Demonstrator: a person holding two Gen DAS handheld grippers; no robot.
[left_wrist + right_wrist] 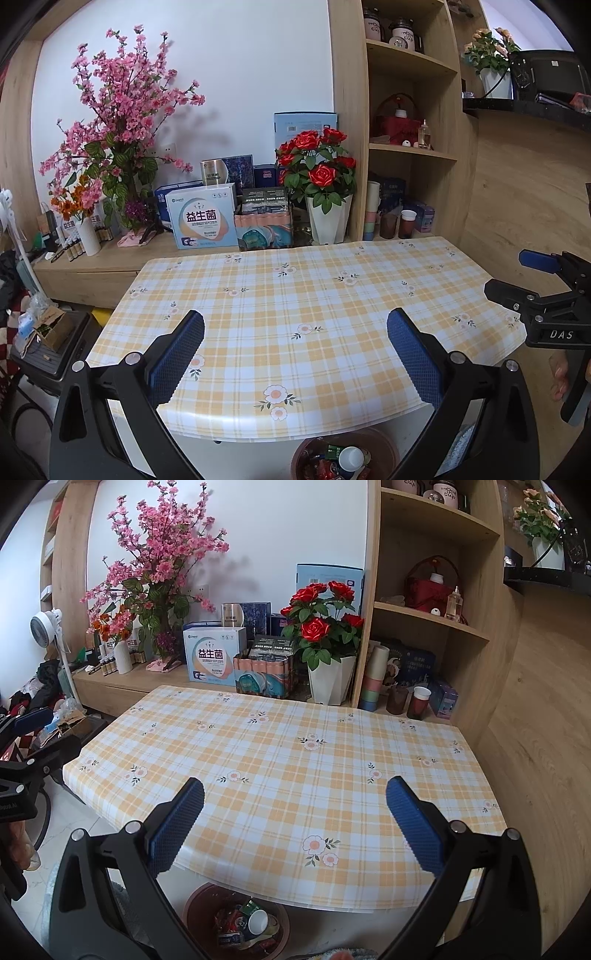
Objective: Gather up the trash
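The round reddish-brown plastic waste bin [345, 458] sits on the floor under the near edge of the worktop, at 6 o'clock in both wrist views, below and between the fingers of each pair of tongs. It holds crumpled wrappers, a green packet and a small white paper cup [258, 921] lying on its side.

The left tongs [295, 349] hang over the near edge of the worktop with their blue-padded fingers spread wide apart and nothing between them. The right tongs [294, 827] are likewise wide apart and empty, hovering over the near edge; in the left view they show at 3 o'clock.

The worktop [314, 295] wears a yellow-and-white checked cloth with small flower prints. Beyond it at 12 o'clock a low wooden ledge carries a white vase of red roses [317, 173], a tall spray of pink blossoms [125, 103] at 10 o'clock, and a pale blue printed box [201, 218]. Wooden shelves [410, 59] with jars rise at 1 o'clock.
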